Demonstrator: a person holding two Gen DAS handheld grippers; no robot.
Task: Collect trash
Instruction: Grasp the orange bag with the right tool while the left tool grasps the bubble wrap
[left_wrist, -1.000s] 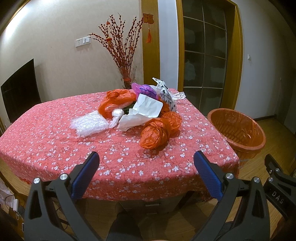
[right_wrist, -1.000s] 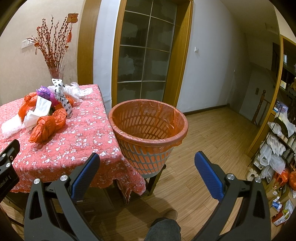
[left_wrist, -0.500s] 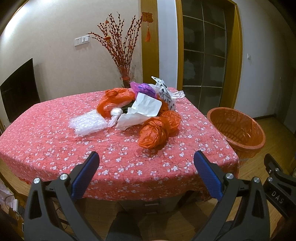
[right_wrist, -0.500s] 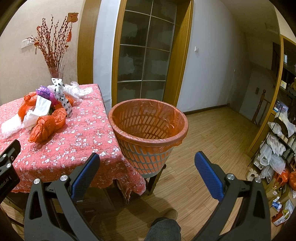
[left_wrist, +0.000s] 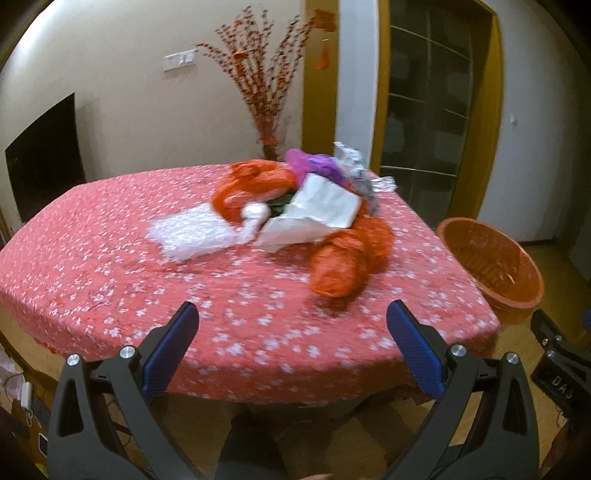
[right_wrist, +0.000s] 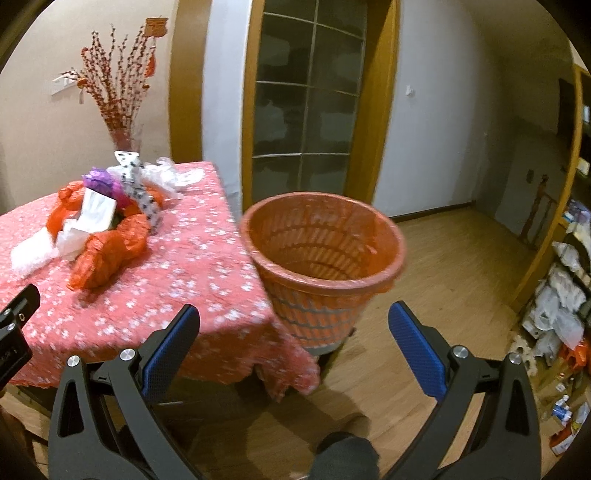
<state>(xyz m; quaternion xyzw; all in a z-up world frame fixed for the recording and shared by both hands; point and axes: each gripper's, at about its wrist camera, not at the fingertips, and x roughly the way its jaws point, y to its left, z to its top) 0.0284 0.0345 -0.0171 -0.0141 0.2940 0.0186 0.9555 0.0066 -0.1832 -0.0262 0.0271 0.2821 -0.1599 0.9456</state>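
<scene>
A pile of trash lies on the red flowered tablecloth (left_wrist: 110, 266): a crumpled orange bag (left_wrist: 347, 262) nearest me, white paper (left_wrist: 314, 214), clear bubble wrap (left_wrist: 192, 236), another orange bag (left_wrist: 251, 184), a purple bag (left_wrist: 314, 164) and a spotted wrapper (left_wrist: 354, 166). The orange trash basket (right_wrist: 321, 251) stands right of the table, also in the left wrist view (left_wrist: 491, 266). My left gripper (left_wrist: 291, 325) is open and empty above the table's near edge. My right gripper (right_wrist: 293, 325) is open and empty, short of the basket.
A vase of red branches (left_wrist: 266, 96) stands at the table's far edge. A glass-paned door (right_wrist: 306, 110) is behind the basket. Shelves with bags and clutter (right_wrist: 561, 302) line the right wall. Wooden floor (right_wrist: 461, 266) lies around the basket.
Both grippers have moved forward and tilted down; the table and the basket now look closer. Both stay open and empty.
</scene>
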